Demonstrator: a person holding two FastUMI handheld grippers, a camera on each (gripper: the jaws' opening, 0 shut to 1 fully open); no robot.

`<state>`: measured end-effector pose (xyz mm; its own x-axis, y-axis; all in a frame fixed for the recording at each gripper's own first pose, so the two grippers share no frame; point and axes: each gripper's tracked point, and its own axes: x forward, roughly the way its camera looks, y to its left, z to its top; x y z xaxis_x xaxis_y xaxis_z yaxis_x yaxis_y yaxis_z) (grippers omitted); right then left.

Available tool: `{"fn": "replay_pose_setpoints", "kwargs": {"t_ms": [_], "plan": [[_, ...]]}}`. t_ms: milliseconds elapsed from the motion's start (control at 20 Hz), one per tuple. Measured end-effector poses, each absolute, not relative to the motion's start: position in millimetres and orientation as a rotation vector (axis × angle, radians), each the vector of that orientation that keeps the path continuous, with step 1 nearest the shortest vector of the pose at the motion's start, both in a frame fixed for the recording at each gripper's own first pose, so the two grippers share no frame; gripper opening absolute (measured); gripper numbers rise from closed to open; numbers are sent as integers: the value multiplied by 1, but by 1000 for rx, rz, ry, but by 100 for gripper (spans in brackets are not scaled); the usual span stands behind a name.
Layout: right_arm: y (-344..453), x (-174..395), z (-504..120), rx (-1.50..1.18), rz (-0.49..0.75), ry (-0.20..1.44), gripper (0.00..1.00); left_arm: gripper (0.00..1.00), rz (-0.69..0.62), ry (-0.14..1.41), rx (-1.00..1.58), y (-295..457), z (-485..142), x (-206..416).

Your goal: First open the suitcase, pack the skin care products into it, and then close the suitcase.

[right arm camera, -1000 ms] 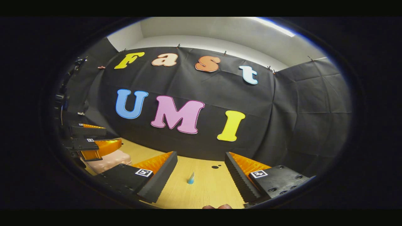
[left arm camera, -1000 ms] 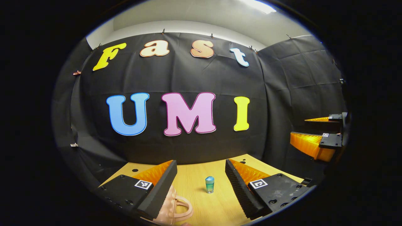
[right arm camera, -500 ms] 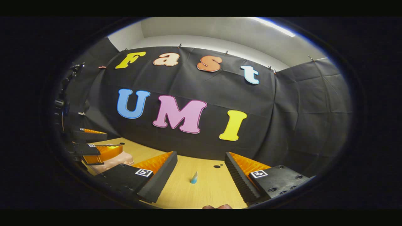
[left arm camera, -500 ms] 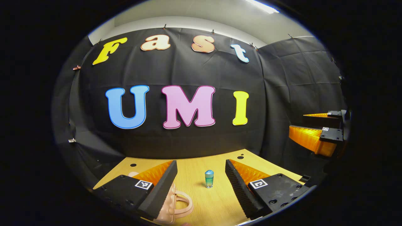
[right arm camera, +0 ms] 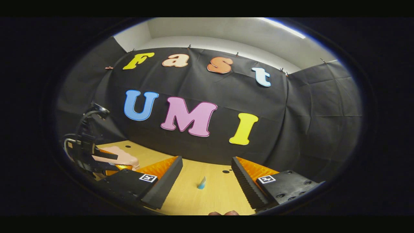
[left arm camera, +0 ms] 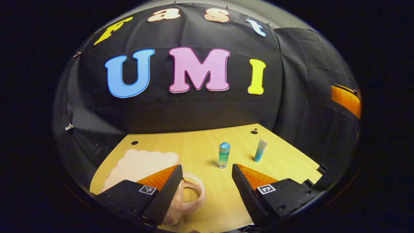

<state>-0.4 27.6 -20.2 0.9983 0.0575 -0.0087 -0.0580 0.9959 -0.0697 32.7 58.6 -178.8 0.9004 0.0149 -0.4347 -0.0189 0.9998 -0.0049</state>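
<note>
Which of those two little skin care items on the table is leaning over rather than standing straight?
The tube, farther right in the left gripper view, leans, its pale cap end tipped up and to the right. The rounded-top bottle beside it stands upright.

We see a staged recording booth, not a home: black cloth walls (left arm camera: 194, 110) pinned up with clips, a bare wooden table (left arm camera: 200, 149), white ceiling (right arm camera: 226, 32) above.
</note>
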Motion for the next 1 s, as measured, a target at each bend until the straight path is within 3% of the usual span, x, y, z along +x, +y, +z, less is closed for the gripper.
{"fn": "replay_pose_setpoints", "kwargs": {"t_ms": [200, 450, 600, 750, 850, 950, 1000], "plan": [[32, 21, -60, -24, 173, 117, 96, 97, 74, 660, -73, 59, -239, 52], [35, 49, -85, 15, 244, 163, 96, 98, 164, 814, -65, 65, -296, 66], [33, 62, -100, 17, 280, 201, 96, 92, 182, 827, 68, 72, -307, 77], [26, 75, -107, 23, 285, 223, 97, 93, 172, 871, 42, 62, -322, 78], [19, 81, -111, 27, 275, 229, 97, 88, 184, 897, 3, 62, -333, 78], [17, 83, -115, 31, 273, 241, 96, 71, 178, 948, -4, 65, -343, 73], [14, 84, -119, 26, 272, 250, 96, 47, 157, 960, 8, 66, -345, 74]]}}
